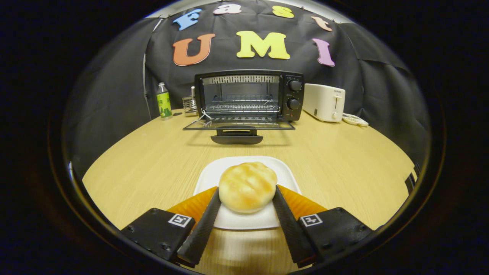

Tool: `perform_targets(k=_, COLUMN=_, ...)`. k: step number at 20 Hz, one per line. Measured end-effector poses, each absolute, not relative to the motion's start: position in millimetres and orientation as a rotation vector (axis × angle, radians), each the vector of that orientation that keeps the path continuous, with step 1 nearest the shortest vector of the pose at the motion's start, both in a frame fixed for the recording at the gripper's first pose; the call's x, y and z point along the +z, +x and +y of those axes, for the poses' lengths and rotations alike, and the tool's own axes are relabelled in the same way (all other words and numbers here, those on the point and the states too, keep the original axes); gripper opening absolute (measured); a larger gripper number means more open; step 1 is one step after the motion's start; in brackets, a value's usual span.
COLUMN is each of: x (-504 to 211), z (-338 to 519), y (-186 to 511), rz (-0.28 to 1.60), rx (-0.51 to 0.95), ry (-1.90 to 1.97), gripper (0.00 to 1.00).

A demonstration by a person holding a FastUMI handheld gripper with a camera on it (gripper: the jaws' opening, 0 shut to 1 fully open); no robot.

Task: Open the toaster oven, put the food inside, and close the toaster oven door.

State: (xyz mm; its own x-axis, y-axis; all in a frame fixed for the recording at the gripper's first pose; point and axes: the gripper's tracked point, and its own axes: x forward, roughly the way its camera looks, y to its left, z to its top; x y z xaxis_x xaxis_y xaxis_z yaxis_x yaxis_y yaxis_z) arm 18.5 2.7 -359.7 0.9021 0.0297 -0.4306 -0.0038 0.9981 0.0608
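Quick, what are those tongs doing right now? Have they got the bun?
Tongs: closed on the bun, one finger pressing each side, over the white plate.

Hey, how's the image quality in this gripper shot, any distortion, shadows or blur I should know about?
Gripper view: fisheye bends the wooden table edge into a curve; the bun between the gripper fingers is sharp, evenly lit; the open toaster oven door casts a soft shadow on the table; slight blur on the white plate near edge.
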Motion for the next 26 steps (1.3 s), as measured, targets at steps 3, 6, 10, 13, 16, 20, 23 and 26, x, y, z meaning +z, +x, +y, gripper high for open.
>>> perform_targets(k=3, x=-344.0, z=0.4, y=18.7, rz=0.421, rx=0.021, ry=0.09, gripper=0.85)
perform_targets(k=6, x=-316.5, z=-1.1, y=21.9, rz=0.383, rx=0.035, ry=0.162, gripper=0.84)
perform_targets(k=10, x=-282.5, z=2.1, y=38.3, rz=0.365, rx=0.065, ry=0.274, gripper=0.84)
perform_targets(k=13, x=-266.3, z=3.2, y=62.9, rz=0.358, rx=0.076, ry=0.346, gripper=0.84)
perform_targets(k=16, x=-254.4, z=10.7, y=91.9, rz=0.345, rx=0.107, ry=0.428, gripper=0.84)
perform_targets(k=20, x=-239.3, z=20.8, y=132.1, rz=0.308, rx=0.132, ry=0.519, gripper=0.84)
perform_targets(k=23, x=-225.3, z=30.8, y=161.6, rz=0.293, rx=0.161, ry=0.605, gripper=0.83)
perform_targets(k=26, x=-220.3, z=29.4, y=198.0, rz=0.305, rx=0.156, ry=0.674, gripper=0.83)
